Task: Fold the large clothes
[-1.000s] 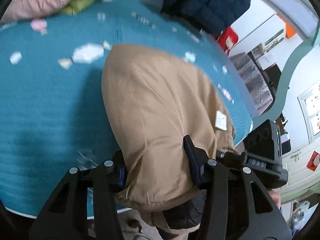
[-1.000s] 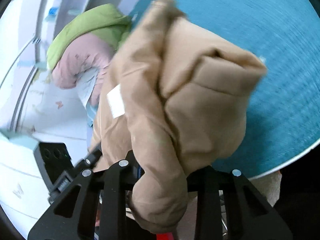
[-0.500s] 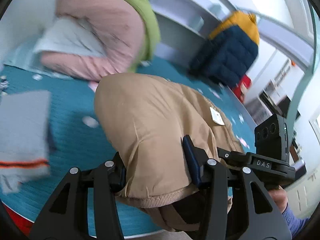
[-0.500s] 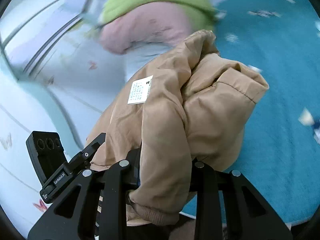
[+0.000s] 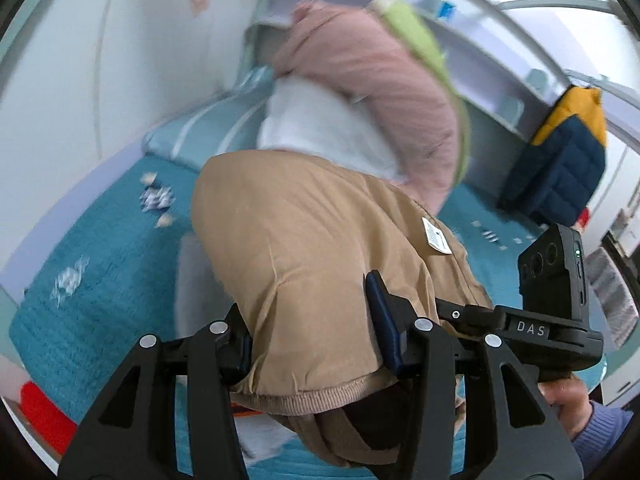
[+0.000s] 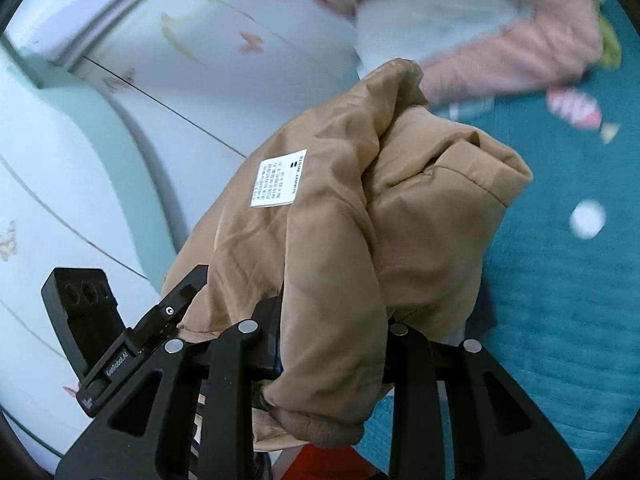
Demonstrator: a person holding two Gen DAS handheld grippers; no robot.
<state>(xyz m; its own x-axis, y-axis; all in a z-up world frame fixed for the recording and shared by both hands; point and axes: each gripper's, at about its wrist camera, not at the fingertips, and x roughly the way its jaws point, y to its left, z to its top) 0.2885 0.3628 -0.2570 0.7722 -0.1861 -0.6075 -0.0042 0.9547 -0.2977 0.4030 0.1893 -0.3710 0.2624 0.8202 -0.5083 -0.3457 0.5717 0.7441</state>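
The tan jacket (image 5: 304,264) is hanging bunched between our two grippers, lifted above the teal bed cover (image 5: 92,280). We are clamping its ribbed hem in the left gripper (image 5: 312,344), and the right gripper (image 6: 332,340) is pinching another thick fold of the same jacket. One white care label (image 6: 279,179) is sewn to the lining; in the right wrist view we are reading "SUNNY WHITE" along its edge, while the smaller lines stay too fine to make out. In the left wrist view the right gripper's body (image 5: 532,330) is showing the letters "DAS". We are counting one tan jacket in hand, one pink quilted garment (image 5: 384,80) with a green one (image 5: 416,36) behind it, and one navy and yellow puffer jacket (image 5: 560,160) propped at the far side.
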